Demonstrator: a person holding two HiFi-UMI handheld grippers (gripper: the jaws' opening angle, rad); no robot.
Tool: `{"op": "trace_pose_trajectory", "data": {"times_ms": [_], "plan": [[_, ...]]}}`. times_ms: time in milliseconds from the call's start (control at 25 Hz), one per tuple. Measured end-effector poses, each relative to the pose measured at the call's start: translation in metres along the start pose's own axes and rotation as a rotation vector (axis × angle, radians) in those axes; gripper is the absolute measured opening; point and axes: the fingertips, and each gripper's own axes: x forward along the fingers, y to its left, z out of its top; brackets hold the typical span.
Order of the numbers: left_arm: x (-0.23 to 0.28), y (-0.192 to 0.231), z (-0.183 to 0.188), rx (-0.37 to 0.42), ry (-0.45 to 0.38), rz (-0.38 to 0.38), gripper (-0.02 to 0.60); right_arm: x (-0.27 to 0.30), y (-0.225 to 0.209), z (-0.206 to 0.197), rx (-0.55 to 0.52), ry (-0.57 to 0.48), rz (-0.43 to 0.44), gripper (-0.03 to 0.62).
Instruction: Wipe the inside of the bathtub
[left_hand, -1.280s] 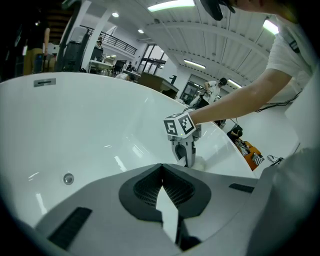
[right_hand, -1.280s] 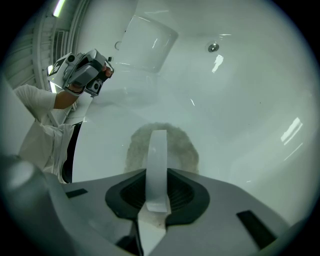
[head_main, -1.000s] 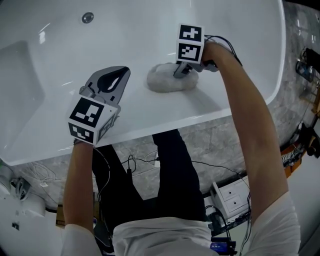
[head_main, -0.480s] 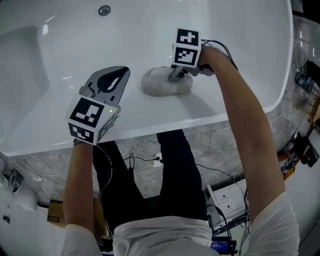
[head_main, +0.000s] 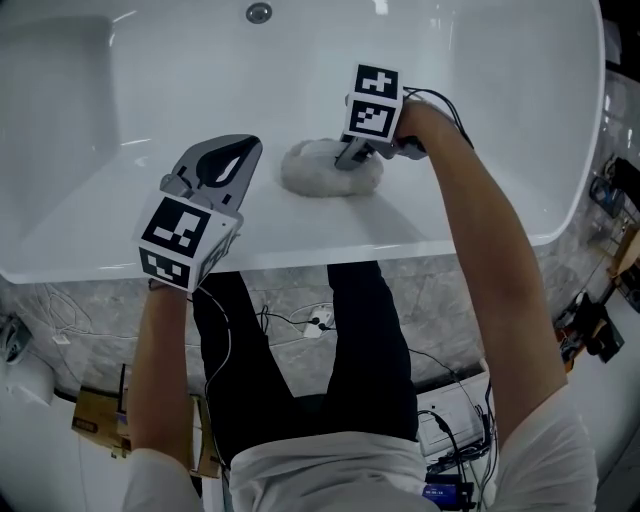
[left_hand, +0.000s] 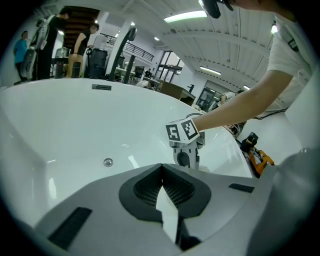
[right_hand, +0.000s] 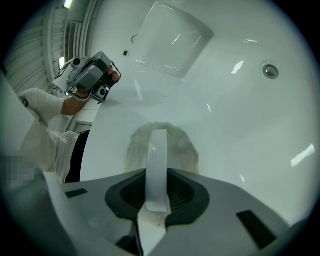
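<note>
The white bathtub (head_main: 300, 255) fills the top of the head view. A fluffy grey-white wiping pad (head_main: 310, 172) lies on its near inner slope. My right gripper (head_main: 345, 160) presses down on it, shut on the pad's white strap (right_hand: 157, 160); the pad (right_hand: 186, 150) shows just beyond the jaws in the right gripper view. My left gripper (head_main: 235, 150) hovers over the near rim to the pad's left, jaws shut with nothing in them. From the left gripper view (left_hand: 161, 172) the right gripper's marker cube (left_hand: 182, 132) stands ahead.
A round metal fitting (head_main: 259, 12) sits on the tub's far wall, also (right_hand: 271, 71). Below the rim are the person's legs, a marble-patterned floor with cables (head_main: 290, 322), a cardboard box (head_main: 95, 425) and a small drawer unit (head_main: 455, 425). People stand in the background (left_hand: 30, 42).
The right gripper slid the pad leftward along the tub's near slope, closer to the round fitting. The head view shifted along the tub. Left gripper stays shut in the same pose.
</note>
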Motion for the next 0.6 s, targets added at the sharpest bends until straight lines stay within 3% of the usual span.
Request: {"op": "trace_pose_trajectory", "data": {"times_ms": [600], "plan": [[-0.067,0.051,-0.019,-0.029,-0.040,0.064,0.012,0.019,0.016,0.077,-0.032,0.012,0.000,0.094]]}}
